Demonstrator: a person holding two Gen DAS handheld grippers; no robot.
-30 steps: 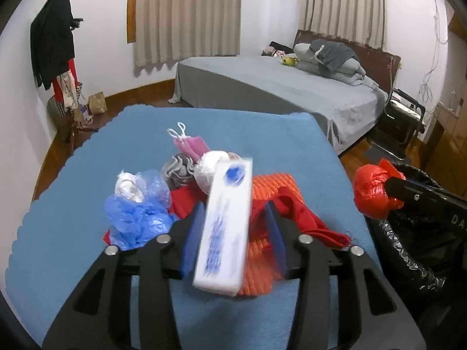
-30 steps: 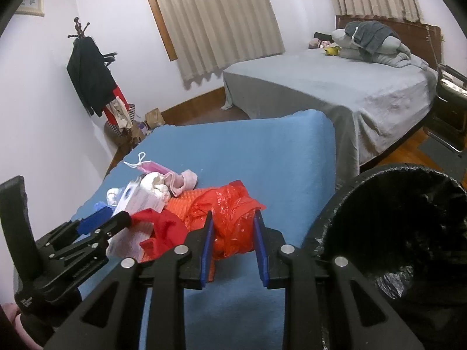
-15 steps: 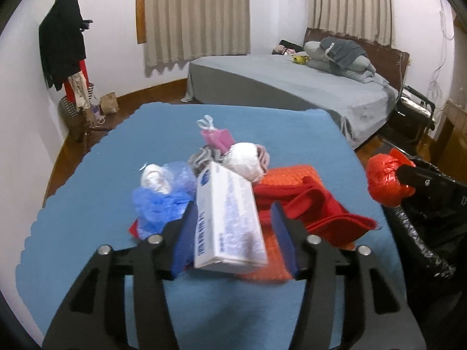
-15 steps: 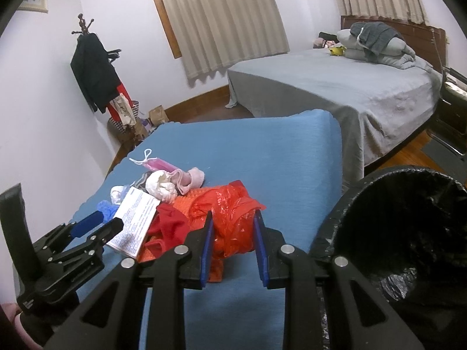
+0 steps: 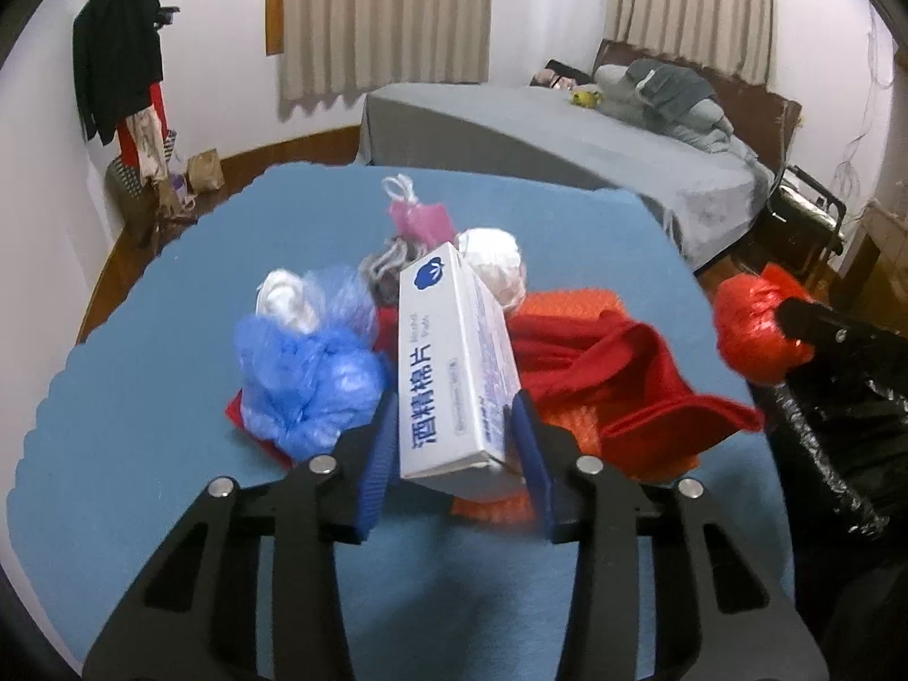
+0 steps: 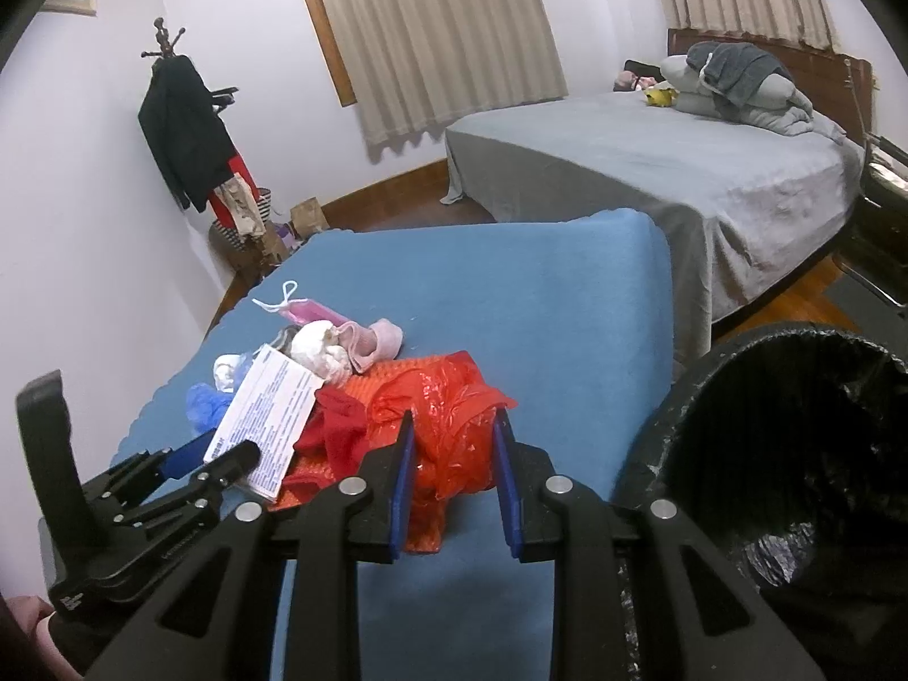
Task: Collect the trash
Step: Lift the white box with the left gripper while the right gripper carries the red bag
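My left gripper (image 5: 454, 442) is shut on a white box with blue print (image 5: 454, 363), held above the blue table (image 5: 142, 425). The box also shows in the right wrist view (image 6: 264, 420). My right gripper (image 6: 451, 471) is shut on a crumpled red plastic bag (image 6: 448, 425), also seen in the left wrist view (image 5: 749, 329), beside the black-lined trash bin (image 6: 794, 437). A pile of trash lies on the table: blue plastic bag (image 5: 306, 374), red cloth (image 5: 613, 363), orange mesh (image 5: 567, 306), white wad (image 5: 494, 267), pink mask (image 5: 420, 215).
A grey bed (image 6: 652, 159) stands behind the table. A coat rack with clothes (image 6: 187, 130) is at the left wall. The bin's black liner shows at the right in the left wrist view (image 5: 823, 414).
My left gripper has turned the white box from upright to lying flatter between the fingers and drawn it back slightly. The right gripper with the red bag has barely moved.
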